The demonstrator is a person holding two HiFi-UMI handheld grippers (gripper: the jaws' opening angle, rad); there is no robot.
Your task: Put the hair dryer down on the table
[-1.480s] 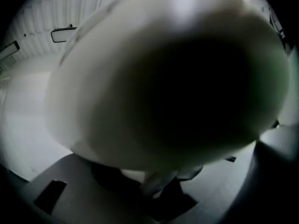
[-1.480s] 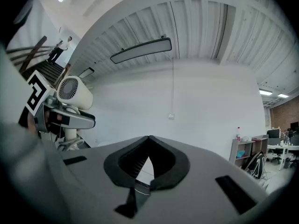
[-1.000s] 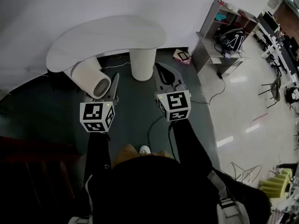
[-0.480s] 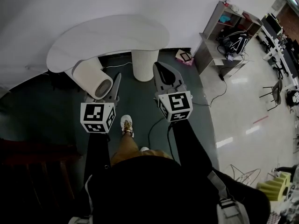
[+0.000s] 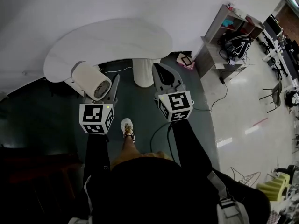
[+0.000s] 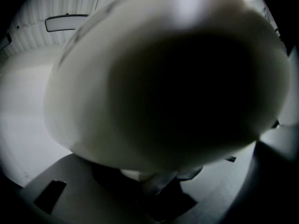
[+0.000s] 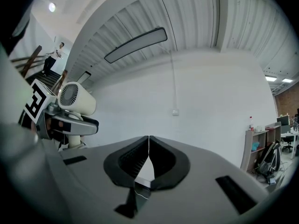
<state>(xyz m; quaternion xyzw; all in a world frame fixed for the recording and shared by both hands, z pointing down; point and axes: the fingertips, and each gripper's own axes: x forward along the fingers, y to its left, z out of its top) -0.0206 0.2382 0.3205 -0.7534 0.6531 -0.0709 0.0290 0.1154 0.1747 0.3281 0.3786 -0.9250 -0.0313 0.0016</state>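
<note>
Hair dryer, head view: white hair dryer [image 5: 91,80] at 9 o'clock of frame centre, grille end facing the camera, its barrel overlapping the bench's 7 o'clock edge; cannot tell from here whether it touches the top.
Left gripper, head view: left gripper [image 5: 102,91] just under the dryer, one jaw showing along the dryer's 4 o'clock side, marker cube [image 5: 96,118] behind it.
Right gripper, head view: right gripper [image 5: 159,69] at 3 o'clock of the left one, well apart from the dryer, tips pointing at the bench's ribbed pedestal [image 5: 146,71].
Bench, head view: white kidney-shaped bench [image 5: 117,38] against the wall at 12 o'clock, top bare.
Floor, head view: dark carpet [image 5: 46,111]; one shoe [image 5: 127,128] between the two arms.
Shelf, head view: shelf unit [image 5: 229,34] with clutter at 2 o'clock.
Hair dryer, left gripper view: barrel [image 6: 163,78] fills nearly the whole frame, very close and blurred.
Left gripper, left gripper view: jaws [image 6: 154,190] dark at 6 o'clock, pinching the pale handle that comes down from the barrel.
Right gripper, right gripper view: gripper [image 7: 148,146] pressed together, tips touching, nothing between.
Hair dryer, right gripper view: dryer [image 7: 77,99] at 9 o'clock, held up in the air by the left gripper [image 7: 70,125], grille facing the camera.
Wall, right gripper view: plain white wall [image 7: 196,111] ahead; shelf [image 7: 261,157] at 4 o'clock.
</note>
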